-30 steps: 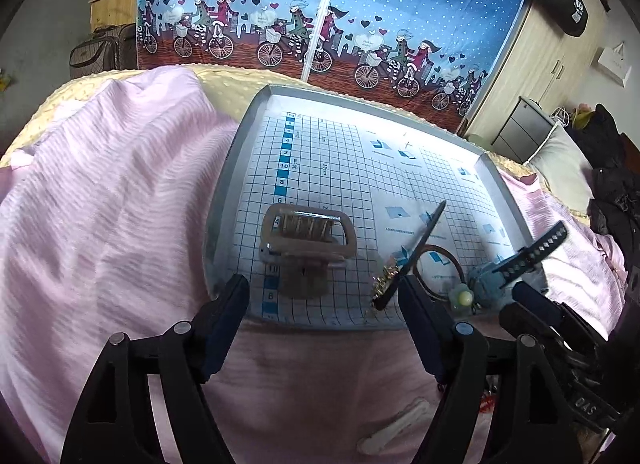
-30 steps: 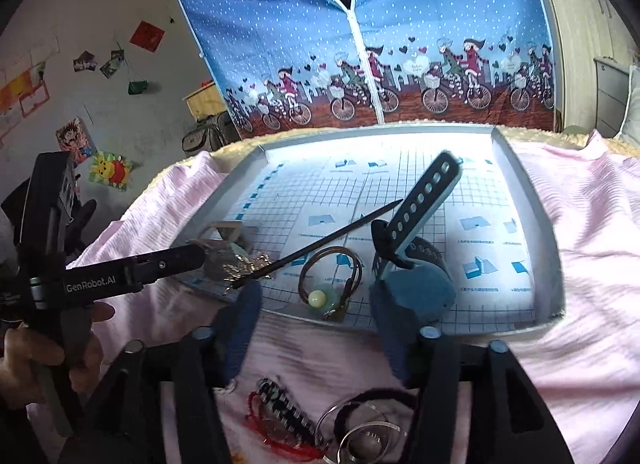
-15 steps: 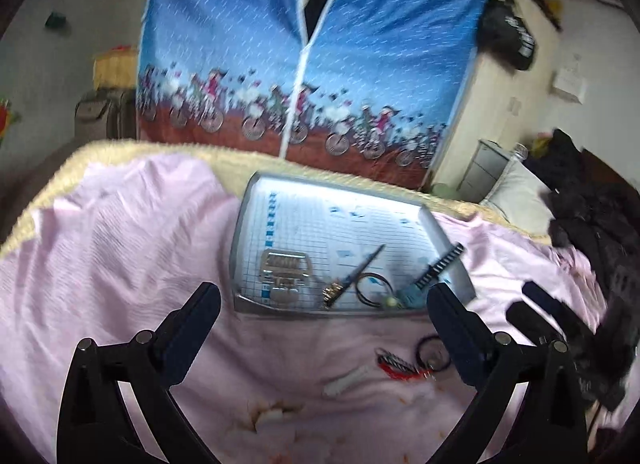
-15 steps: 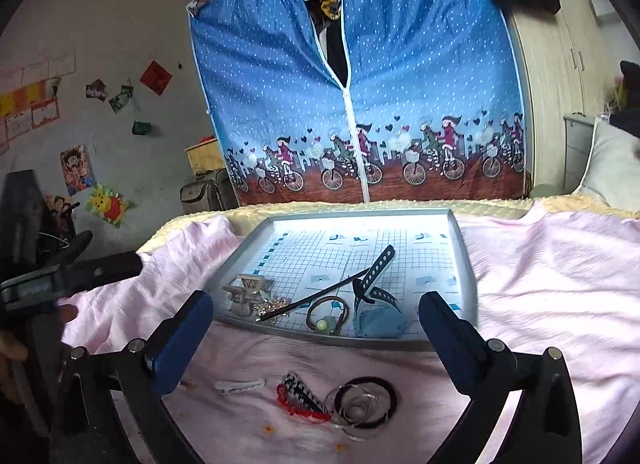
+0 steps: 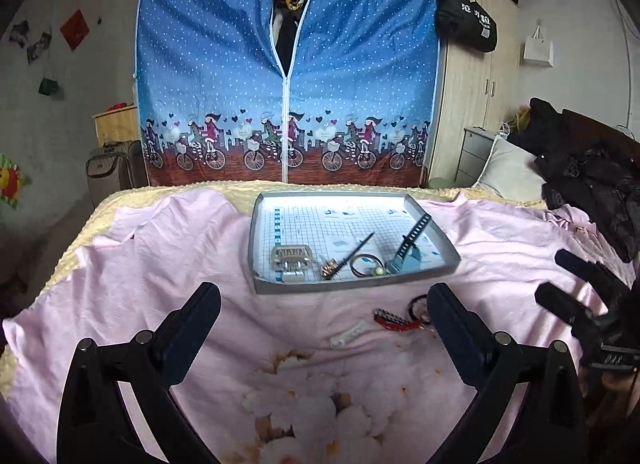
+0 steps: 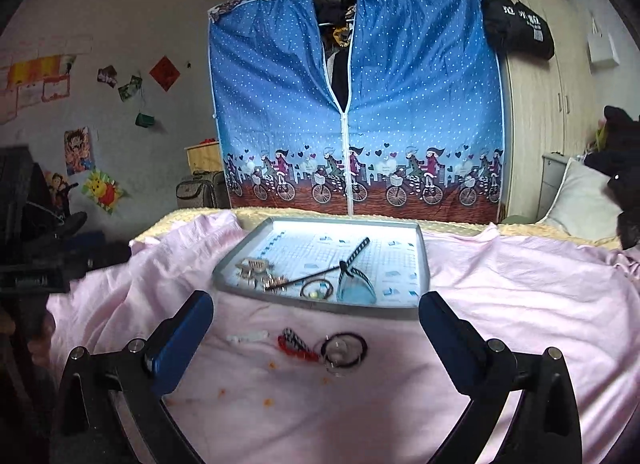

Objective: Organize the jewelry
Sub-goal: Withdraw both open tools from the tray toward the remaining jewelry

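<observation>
The left gripper (image 5: 324, 312) and the right gripper (image 6: 316, 320) share one build: black angular frames, silver screws, dark blue fingertip pads (image 6: 180, 340).

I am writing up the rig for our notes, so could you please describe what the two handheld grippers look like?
Both are alike: the left gripper and right gripper each have two black angular arms with round silver bolts at the joints, ending in flat dark blue padded fingers. No cables or sleeves show. In the left view, the right gripper's black body appears at the right edge.
</observation>
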Demonstrator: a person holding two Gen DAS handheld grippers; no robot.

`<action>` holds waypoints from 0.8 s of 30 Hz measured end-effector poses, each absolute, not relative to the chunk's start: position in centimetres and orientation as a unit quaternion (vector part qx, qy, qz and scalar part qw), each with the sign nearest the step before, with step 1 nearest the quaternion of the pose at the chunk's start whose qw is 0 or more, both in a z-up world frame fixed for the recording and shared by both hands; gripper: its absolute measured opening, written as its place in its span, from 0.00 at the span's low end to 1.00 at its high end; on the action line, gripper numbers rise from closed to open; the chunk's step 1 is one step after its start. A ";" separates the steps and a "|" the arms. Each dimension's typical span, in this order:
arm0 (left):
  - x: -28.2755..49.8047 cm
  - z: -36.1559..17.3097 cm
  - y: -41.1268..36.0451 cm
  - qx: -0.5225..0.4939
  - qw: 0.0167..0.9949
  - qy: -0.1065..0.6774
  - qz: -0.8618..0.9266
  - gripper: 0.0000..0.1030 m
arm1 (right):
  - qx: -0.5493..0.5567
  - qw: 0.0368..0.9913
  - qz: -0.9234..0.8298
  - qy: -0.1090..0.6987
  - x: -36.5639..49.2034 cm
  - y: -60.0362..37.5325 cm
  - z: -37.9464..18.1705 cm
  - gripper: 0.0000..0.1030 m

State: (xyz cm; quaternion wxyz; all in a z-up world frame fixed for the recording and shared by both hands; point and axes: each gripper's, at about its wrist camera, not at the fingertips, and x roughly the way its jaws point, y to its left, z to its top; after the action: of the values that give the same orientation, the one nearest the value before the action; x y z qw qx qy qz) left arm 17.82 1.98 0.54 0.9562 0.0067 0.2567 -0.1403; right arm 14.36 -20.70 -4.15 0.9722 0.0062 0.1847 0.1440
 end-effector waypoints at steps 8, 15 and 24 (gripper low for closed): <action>15.7 -0.3 1.6 -0.002 0.941 0.307 -0.145 0.98 | -0.005 0.964 0.120 0.236 11.7 -21.4 -5.8 1.00; 15.9 -3.5 -1.2 0.063 0.912 0.379 -0.143 0.98 | 0.017 0.946 0.119 0.300 12.5 -22.0 -7.6 1.00; 18.9 -6.0 -0.4 0.040 0.885 0.444 -0.132 0.98 | 0.068 0.912 0.120 0.386 15.7 -23.9 -10.0 1.00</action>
State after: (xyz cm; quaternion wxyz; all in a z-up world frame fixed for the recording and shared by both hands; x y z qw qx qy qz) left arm 18.87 -0.43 -5.99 0.8851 0.0404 0.4444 -0.1318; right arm 15.67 -23.86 -9.97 0.9124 0.0677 0.3856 0.1198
